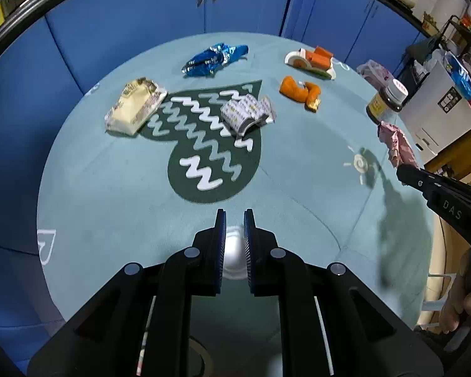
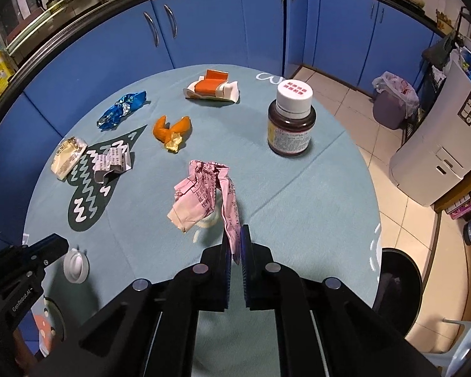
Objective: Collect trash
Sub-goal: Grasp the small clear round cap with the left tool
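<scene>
1. Below my jaws stands a round table covered in a light blue cloth point(image 2: 314, 188), with a dark green heart patch crossed by white zigzags point(image 1: 210, 157).
2. On the cloth lie a crumpled blue foil wrapper point(image 1: 215, 58), a cream plastic snack packet point(image 1: 135, 106) and a folded grey printed wrapper point(image 1: 248, 111) at the patch's edge.
3. Orange peel point(image 2: 171, 132) rests near the middle, and an opened white and orange carton point(image 2: 212, 89) lies farther back.
4. A brown jar with a white cap point(image 2: 290, 122) stands upright at the right side.
</scene>
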### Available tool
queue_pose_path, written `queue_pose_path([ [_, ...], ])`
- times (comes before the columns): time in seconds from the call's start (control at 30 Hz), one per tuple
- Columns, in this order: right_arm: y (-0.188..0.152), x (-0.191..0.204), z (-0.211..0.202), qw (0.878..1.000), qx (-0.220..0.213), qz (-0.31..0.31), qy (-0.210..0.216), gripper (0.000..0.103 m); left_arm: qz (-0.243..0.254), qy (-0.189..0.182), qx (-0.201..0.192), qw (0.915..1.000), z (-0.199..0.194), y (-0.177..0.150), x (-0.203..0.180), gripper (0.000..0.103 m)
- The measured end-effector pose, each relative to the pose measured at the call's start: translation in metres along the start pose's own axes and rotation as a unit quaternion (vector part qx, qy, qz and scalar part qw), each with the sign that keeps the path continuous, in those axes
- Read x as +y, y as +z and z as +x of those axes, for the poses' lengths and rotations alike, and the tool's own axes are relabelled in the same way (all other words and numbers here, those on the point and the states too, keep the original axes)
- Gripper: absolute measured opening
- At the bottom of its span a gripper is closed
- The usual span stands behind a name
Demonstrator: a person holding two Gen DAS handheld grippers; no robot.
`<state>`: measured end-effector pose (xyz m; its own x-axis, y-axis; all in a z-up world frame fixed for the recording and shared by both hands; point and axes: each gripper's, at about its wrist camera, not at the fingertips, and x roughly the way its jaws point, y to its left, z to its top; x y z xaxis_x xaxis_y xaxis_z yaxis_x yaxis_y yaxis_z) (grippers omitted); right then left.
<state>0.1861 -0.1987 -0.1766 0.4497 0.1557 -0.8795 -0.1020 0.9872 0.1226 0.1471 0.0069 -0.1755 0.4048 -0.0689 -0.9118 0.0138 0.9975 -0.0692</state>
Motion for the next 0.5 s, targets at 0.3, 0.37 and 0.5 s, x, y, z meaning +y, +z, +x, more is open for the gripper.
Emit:
queue_pose_path([
  [0.3, -0.004, -0.003, -0.006, 1.0, -0.003, -0.001, 0.002, 0.006, 0.006, 0.023, -0.044, 0.9988, -0.015, -0.006, -0.004, 0.099],
  [0.37, -0.005, -0.004, -0.007, 1.0, -0.002, 0.0, 0.003, 0.006, 0.016, 0.028, -0.045, 0.9985, -0.016, -0.006, -0.009, 0.099],
  [0.5, -0.006, -0.005, -0.008, 1.0, -0.002, 0.002, 0.007, 0.006, 0.01, 0.031, -0.018, 0.9993, -0.005, -0.007, -0.007, 0.099],
])
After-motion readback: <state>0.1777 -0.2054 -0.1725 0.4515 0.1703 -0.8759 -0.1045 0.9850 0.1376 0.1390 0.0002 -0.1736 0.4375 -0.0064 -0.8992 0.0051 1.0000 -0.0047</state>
